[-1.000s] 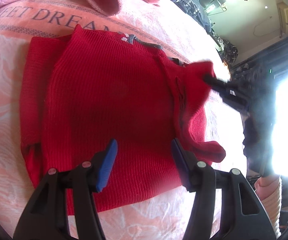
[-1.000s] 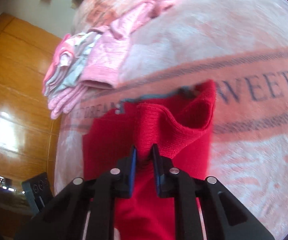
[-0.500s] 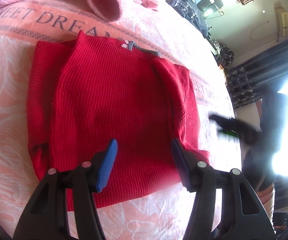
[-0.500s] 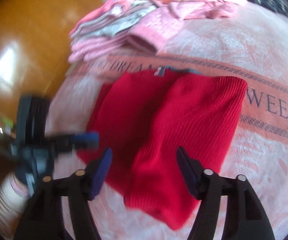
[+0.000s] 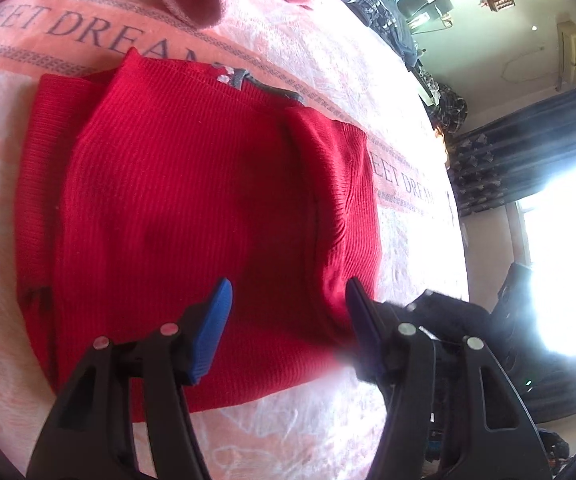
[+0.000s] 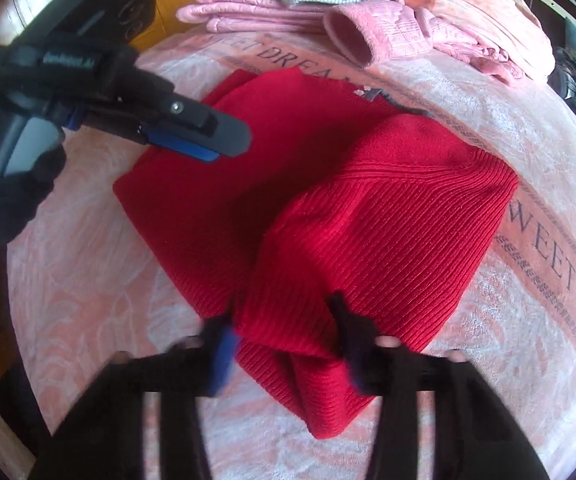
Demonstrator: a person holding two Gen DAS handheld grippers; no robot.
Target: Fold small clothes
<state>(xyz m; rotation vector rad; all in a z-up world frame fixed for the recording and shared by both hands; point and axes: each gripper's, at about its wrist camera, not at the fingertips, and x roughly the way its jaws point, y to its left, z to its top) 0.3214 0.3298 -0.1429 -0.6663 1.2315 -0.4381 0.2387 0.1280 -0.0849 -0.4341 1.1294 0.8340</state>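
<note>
The red sweater (image 5: 191,216) lies flat on the bed (image 5: 328,420), with one sleeve (image 6: 388,240) folded over its body. The left gripper (image 5: 288,312) and the right gripper (image 6: 283,332) both hover above it, jaws wide apart, holding nothing.

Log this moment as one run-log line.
red sweater: flat on bedspread, sleeves folded in | left gripper: open above hem | right gripper: open

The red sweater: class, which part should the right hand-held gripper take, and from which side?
Probably the cuff end of the folded-in sleeve at the near hem of the red sweater. It pokes loose past the body toward the right hand-held gripper, whose open fingers already straddle it, so come in low from the near edge.
</note>
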